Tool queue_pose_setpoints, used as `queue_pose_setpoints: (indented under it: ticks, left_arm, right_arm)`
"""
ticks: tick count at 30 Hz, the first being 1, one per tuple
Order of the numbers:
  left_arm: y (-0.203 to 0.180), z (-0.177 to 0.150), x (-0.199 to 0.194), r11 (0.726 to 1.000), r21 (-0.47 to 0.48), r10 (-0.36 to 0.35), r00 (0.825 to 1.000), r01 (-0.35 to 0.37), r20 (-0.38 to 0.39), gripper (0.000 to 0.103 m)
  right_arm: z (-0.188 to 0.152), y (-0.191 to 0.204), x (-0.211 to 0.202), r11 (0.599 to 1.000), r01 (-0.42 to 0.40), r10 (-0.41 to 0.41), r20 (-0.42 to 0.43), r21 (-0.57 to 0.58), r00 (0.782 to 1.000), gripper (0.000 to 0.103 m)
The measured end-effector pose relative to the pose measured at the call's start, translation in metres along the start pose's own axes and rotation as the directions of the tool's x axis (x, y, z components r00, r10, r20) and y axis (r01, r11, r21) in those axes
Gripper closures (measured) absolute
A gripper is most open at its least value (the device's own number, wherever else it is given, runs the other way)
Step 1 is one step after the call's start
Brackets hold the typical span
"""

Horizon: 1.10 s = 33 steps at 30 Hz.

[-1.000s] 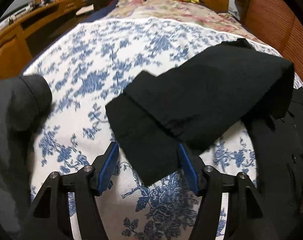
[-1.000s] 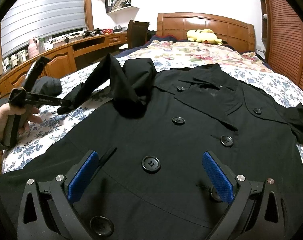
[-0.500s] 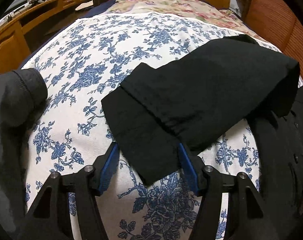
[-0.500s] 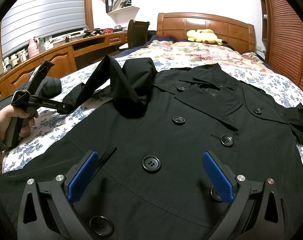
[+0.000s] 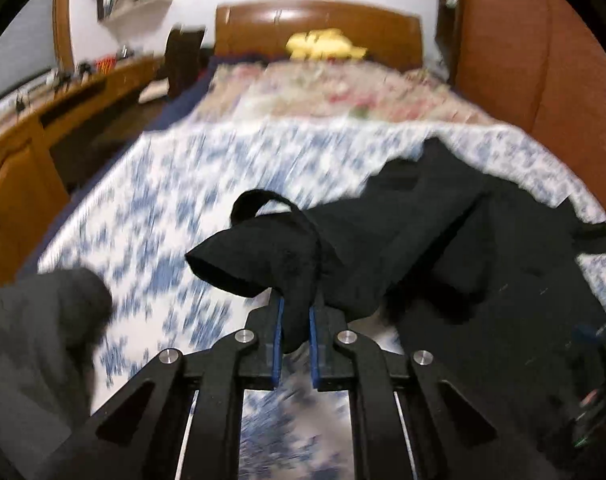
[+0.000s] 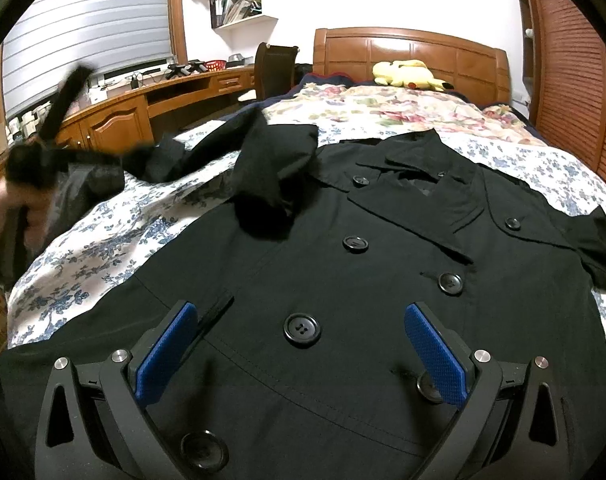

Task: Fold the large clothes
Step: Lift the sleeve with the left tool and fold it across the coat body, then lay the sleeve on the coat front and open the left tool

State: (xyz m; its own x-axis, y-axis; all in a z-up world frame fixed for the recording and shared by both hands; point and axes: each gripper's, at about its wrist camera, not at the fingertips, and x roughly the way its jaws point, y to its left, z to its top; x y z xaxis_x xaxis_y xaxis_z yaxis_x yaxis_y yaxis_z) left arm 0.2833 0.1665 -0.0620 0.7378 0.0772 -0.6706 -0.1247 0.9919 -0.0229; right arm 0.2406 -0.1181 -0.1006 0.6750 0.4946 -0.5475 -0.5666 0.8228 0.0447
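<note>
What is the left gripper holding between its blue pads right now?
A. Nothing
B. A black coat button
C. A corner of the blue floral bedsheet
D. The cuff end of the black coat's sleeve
D: in the left wrist view, the left gripper is closing, with the bunched cuff end of the black double-breasted coat's sleeve pinched between its blue pads and raised off the blue floral bedsheet.

Black coat point(image 6: 383, 280) w/ black buttons point(image 6: 301, 329), white bedsheet point(image 6: 115, 240) w/ blue floral print, cream quilt point(image 6: 383, 104) w/ red-pink flowers, yellow plush point(image 6: 407, 74), orange-brown wood headboard point(image 6: 415, 50) & desk point(image 6: 143, 108), blue gripper pads point(image 6: 165, 354), grey garment point(image 5: 35, 344).
</note>
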Motion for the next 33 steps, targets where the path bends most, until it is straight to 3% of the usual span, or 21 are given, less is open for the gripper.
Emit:
queue_pose_setpoints:
  ticks: [5, 12, 18, 25, 33]
  left_arm:
    - [-0.057, 0.031, -0.042, 0.995, 0.085, -0.053, 0.994, 0.045, 0.098, 0.092]
    - [-0.134, 0.040, -0.070, 0.973, 0.186, -0.160, 0.977, 0.133, 0.140, 0.092]
    - [-0.192, 0.032, -0.089, 0.937, 0.276, -0.256, 0.958, 0.214, 0.125, 0.092]
    - [-0.229, 0.011, -0.104, 0.906, 0.320, -0.317, 0.946, 0.278, 0.075, 0.092]
    - [-0.245, -0.015, -0.119, 0.884, 0.352, -0.348, 0.936, 0.308, 0.053, 0.072]
  right_arm:
    - [-0.007, -0.013, -0.028, 1.000, 0.012, -0.012, 0.027, -0.005, 1.000, 0.000]
    - [-0.022, -0.038, -0.072, 0.999, 0.043, -0.044, 0.046, 0.024, 0.998, 0.000]
    - [-0.035, -0.058, -0.099, 0.992, 0.095, -0.099, 0.049, 0.083, 0.994, 0.000]
    - [-0.039, -0.060, -0.134, 0.982, 0.135, -0.146, 0.077, 0.130, 0.986, 0.000]
    - [-0.050, -0.063, -0.161, 0.973, 0.175, -0.188, 0.078, 0.149, 0.979, 0.000]
